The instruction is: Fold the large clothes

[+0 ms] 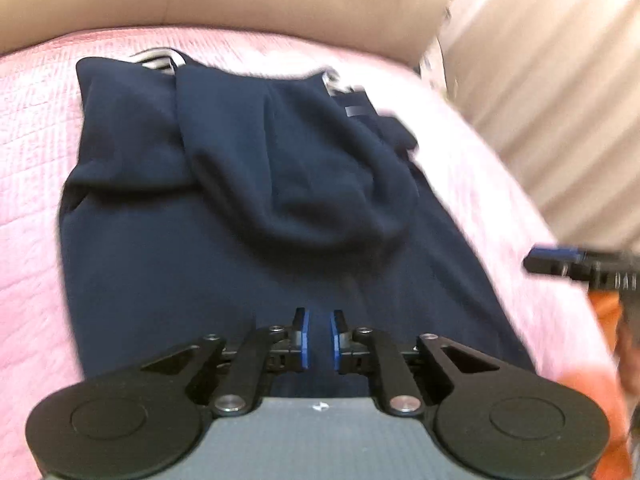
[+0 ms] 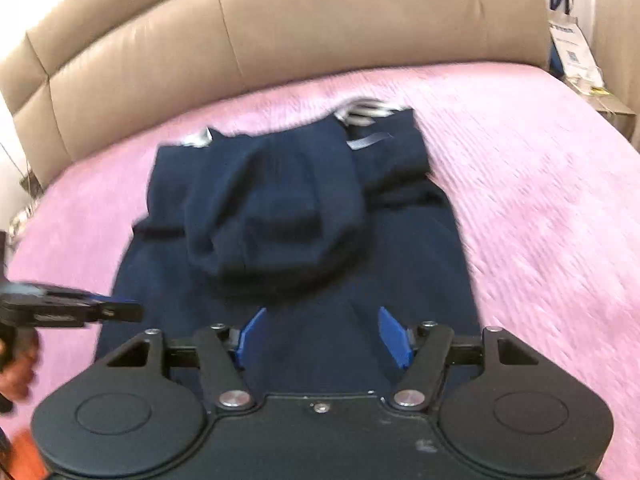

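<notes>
1. One pink quilted bedspread [image 2: 540, 208] covers nearly the whole surface in both views, its stitched ridges running in fine rows.
2. Behind it, across the top of the right wrist view, curves a padded beige headboard [image 2: 280, 40] of smooth, leather-like panels divided by seams.
3. At the upper right of that view a white paper bag [image 2: 576, 52] with blue handles stands beside the bed; what it holds cannot be seen.
4. Pale pleated curtains [image 1: 552, 72] fill the upper right of the left wrist view.
5. The navy garment [image 1: 208, 240] lies flat on the bedspread at frame centre, soft and matte, with a rounded hood-like fold heaped over its middle and striped trim [image 2: 364, 110] at its far edge.
6. The left gripper [image 1: 319, 338] hovers over the near edge of the garment, its blue pads drawn close with a narrow gap and no cloth between them.
7. The right gripper [image 2: 322, 336] is released, its blue pads spread wide above the same near edge, gripping nothing.
8. A hand [image 2: 18, 364] shows blurred at the lower left of the right wrist view.
</notes>
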Demonstrator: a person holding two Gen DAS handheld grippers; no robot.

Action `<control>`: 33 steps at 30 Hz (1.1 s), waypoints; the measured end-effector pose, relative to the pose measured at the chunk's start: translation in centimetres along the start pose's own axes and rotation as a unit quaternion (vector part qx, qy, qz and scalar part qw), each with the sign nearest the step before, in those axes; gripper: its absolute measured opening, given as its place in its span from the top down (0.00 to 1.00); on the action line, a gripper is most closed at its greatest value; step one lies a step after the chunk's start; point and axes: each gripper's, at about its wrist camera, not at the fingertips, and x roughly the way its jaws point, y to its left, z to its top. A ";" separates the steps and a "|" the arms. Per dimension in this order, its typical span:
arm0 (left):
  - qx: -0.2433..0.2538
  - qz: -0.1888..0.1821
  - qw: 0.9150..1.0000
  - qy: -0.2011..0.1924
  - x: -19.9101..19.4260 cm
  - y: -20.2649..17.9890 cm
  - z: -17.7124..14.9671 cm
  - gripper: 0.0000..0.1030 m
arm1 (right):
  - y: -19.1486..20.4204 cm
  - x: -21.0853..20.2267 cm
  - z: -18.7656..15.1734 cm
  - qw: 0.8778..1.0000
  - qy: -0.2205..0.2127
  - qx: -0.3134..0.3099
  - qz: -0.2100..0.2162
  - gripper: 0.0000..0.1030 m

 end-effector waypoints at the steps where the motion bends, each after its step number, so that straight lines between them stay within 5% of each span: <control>1: 0.013 0.007 1.000 0.013 -0.6 -0.2 -0.7 0.84 | -0.6 -0.2 -0.8 1.000 0.012 -0.003 -0.007 0.25; 8: 0.039 0.011 0.992 0.118 1.4 0.3 -3.1 0.73 | -4.8 1.0 -6.4 0.992 0.103 0.045 -0.052 0.25; 12: 0.052 0.029 0.990 0.128 2.5 0.1 -3.7 0.70 | -6.2 0.7 -8.8 0.986 0.129 0.080 -0.066 0.25; 21: 0.075 -0.015 0.985 0.156 2.9 -1.2 -4.1 0.49 | -9.5 0.6 -10.0 0.976 0.173 0.081 -0.102 0.25; 31: 0.140 0.028 0.974 0.175 3.6 -4.0 -4.8 0.54 | -10.7 2.4 -12.1 0.957 0.270 0.097 -0.051 0.23; 33: 0.152 0.040 0.972 0.176 3.4 -4.3 -4.9 0.75 | -9.6 2.3 -12.2 0.960 0.265 0.070 -0.058 0.23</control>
